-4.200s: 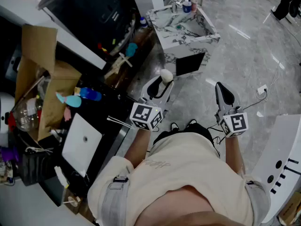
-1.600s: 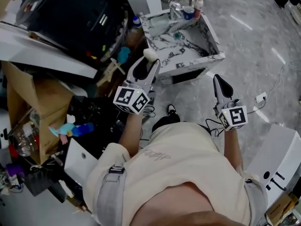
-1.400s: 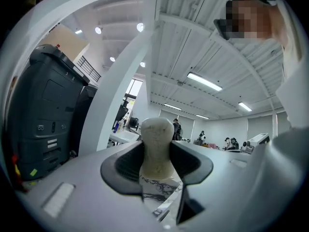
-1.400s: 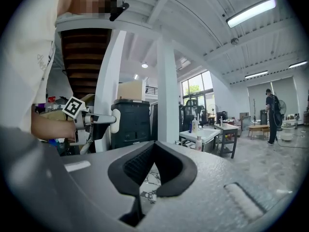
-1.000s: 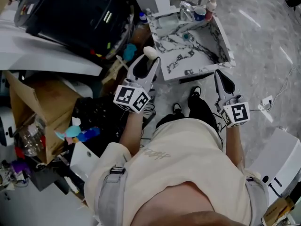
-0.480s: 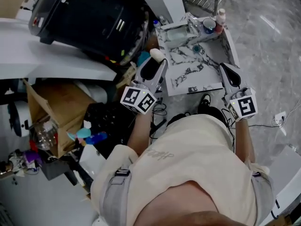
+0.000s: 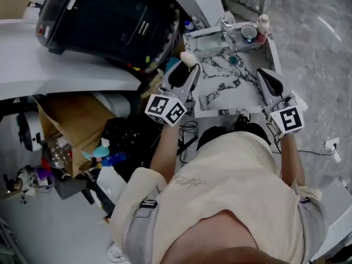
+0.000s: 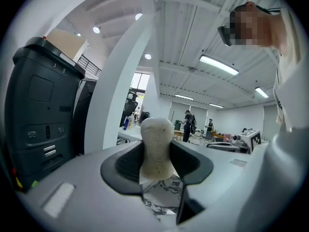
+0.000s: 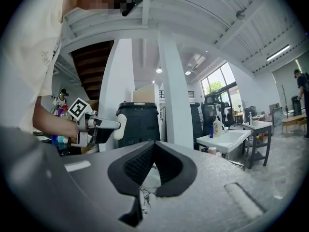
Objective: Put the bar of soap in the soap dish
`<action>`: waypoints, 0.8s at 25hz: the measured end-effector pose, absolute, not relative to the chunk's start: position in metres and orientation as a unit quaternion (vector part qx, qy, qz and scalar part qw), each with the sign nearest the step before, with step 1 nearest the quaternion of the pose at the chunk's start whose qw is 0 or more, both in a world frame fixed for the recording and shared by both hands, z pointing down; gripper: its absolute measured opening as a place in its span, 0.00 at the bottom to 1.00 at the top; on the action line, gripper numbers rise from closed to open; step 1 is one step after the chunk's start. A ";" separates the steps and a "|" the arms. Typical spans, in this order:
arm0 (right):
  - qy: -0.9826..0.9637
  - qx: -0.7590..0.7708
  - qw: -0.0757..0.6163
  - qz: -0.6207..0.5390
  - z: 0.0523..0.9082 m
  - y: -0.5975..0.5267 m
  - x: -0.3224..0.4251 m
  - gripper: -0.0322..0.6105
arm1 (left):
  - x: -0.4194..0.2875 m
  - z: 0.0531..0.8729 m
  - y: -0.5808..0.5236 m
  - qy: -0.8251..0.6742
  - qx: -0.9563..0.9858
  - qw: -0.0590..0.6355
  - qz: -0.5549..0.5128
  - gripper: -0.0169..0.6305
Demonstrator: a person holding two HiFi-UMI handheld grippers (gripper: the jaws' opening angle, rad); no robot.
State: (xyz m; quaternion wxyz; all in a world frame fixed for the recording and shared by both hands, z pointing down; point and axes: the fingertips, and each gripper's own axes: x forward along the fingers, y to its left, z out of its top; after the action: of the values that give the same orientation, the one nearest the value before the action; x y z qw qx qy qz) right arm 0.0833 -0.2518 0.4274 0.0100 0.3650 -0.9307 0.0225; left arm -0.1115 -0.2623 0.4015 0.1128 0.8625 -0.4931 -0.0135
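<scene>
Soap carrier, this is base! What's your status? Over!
Left gripper shut on bar of soap, held by edge of marble counter. Right gripper shut, empty. Faucet, cup at far end, apart from the soap. Over.

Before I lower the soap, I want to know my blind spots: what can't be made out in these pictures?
- Which item is the soap dish: in the head view, things at the far end of the marble counter are too small to tell.
- The counter top: both gripper views show only a sliver of it below the jaws.
- Lower end of the bar of soap: hidden between the jaws of the left gripper, left gripper view.
</scene>
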 end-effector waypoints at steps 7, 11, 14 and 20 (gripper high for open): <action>-0.936 0.349 0.020 0.035 0.435 -0.262 0.065 0.05 | -0.105 0.424 -0.284 -0.484 0.867 0.115 0.023 0.33; -0.931 0.364 0.019 0.031 0.429 -0.261 0.062 0.05 | -0.109 0.439 -0.304 -0.459 0.880 0.102 0.069 0.32; -0.922 0.385 0.021 0.040 0.428 -0.259 0.069 0.05 | -0.115 0.455 -0.322 -0.442 0.885 0.095 0.114 0.32; -0.906 0.419 0.035 0.042 0.435 -0.268 0.089 0.05 | -0.113 0.488 -0.362 -0.400 0.892 0.074 0.197 0.32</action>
State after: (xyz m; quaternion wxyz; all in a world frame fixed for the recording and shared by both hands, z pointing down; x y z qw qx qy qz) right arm 0.0887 -0.2676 0.4354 0.0354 0.4191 -0.9063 0.0421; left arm -0.1129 -0.3618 0.4882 0.0740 0.8922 -0.3996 0.1972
